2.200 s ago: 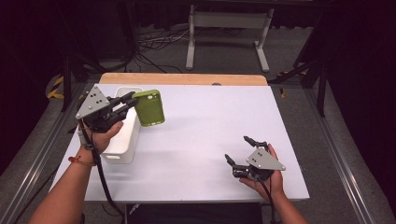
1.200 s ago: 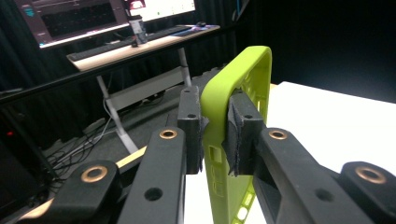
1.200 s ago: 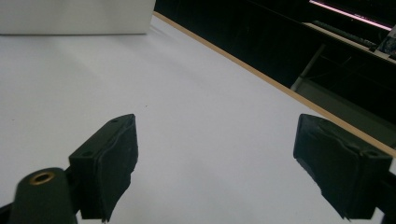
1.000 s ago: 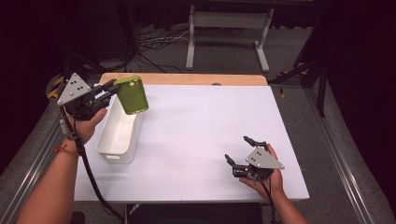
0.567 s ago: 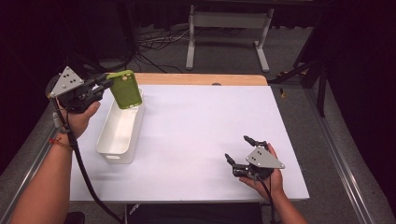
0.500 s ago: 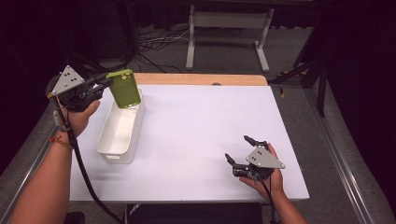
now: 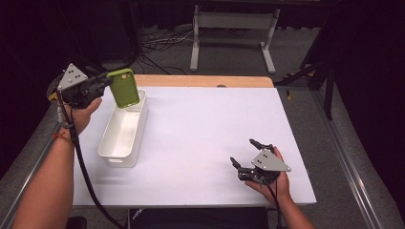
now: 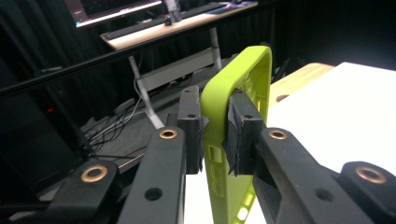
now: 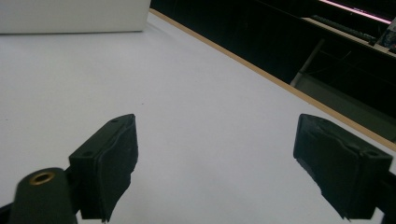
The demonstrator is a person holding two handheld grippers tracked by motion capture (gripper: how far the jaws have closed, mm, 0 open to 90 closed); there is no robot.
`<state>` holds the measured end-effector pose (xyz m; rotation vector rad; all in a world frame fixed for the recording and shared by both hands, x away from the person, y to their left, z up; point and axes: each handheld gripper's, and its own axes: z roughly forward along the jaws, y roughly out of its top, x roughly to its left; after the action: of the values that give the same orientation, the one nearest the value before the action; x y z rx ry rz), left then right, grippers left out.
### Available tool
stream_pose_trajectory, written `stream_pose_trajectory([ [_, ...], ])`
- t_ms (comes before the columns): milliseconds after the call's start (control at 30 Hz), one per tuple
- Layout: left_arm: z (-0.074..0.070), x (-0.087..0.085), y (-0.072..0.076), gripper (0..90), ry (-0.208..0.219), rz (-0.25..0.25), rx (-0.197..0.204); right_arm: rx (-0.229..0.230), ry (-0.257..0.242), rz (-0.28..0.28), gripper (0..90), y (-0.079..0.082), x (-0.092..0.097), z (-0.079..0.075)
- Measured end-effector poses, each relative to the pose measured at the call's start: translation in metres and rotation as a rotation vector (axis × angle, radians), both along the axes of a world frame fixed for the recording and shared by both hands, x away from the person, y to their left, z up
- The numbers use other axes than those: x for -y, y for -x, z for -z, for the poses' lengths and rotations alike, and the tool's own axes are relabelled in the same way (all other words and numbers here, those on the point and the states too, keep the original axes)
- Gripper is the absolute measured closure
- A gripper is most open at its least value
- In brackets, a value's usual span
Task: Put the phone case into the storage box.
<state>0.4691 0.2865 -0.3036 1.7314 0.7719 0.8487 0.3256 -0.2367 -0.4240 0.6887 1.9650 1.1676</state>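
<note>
A flat white rectangular table [image 7: 200, 138] with a pale wooden far edge carries a white oblong plastic bin [image 7: 125, 133], standing just beside and below the left gripper [image 7: 102, 86], well apart from the right gripper [image 7: 243, 160].

My left gripper [image 8: 215, 140] is black with brass-coloured rivets, and its jaws clamp a lime-green phone case [image 7: 123, 88]. At seven o'clock of it sits a plain white bin [image 7: 109, 148] on my white tabletop [image 7: 205, 133], wood-edged at twelve o'clock.
</note>
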Motion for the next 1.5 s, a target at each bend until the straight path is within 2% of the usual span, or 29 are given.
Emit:
stream_pose_trajectory([
  [133,0.004,-0.002,-0.006,78.3,-0.007,-0.011,-0.009,-0.001,0.004,0.001,14.9,0.0,0.0,0.001],
  [300,0.011,-0.003,-0.015,78.3,-0.005,-0.001,-0.026,-0.006,0.007,0.003,14.9,-0.001,0.0,0.001],
  [467,0.017,0.0,-0.023,78.3,-0.029,0.002,-0.042,-0.008,0.011,0.004,14.9,-0.002,0.0,0.002],
  [500,0.02,0.0,-0.026,78.3,-0.048,0.003,-0.049,-0.006,0.014,0.005,14.9,-0.002,0.0,0.002],
  [567,0.023,0.001,-0.027,78.3,-0.042,0.003,-0.061,-0.008,0.012,0.008,14.9,-0.003,0.001,0.002],
  [733,0.033,0.001,-0.034,78.3,-0.062,-0.002,-0.064,-0.013,0.011,0.01,14.9,-0.004,0.001,0.003],
  [900,0.047,0.004,-0.04,78.3,-0.069,0.009,-0.074,-0.025,0.025,0.01,14.9,-0.006,-0.001,0.006],
  [967,0.052,0.005,-0.042,78.3,-0.059,0.013,-0.076,-0.029,0.029,0.009,14.9,-0.005,-0.001,0.006],
  [1067,0.06,0.007,-0.046,78.3,-0.071,0.017,-0.077,-0.033,0.036,0.008,14.9,-0.005,-0.002,0.008],
  [1233,0.066,0.009,-0.049,78.3,-0.081,0.015,-0.073,-0.039,0.035,0.011,14.9,-0.005,-0.001,0.008],
  [1300,0.068,0.009,-0.051,78.3,-0.086,-0.004,-0.061,-0.041,0.038,0.011,14.9,-0.005,-0.001,0.009],
  [1367,0.07,0.009,-0.052,78.3,-0.074,0.0,-0.071,-0.044,0.04,0.01,14.9,-0.005,-0.002,0.01],
  [1500,0.076,0.01,-0.054,78.2,-0.074,-0.002,-0.074,-0.05,0.044,0.007,14.9,-0.006,-0.003,0.011],
])
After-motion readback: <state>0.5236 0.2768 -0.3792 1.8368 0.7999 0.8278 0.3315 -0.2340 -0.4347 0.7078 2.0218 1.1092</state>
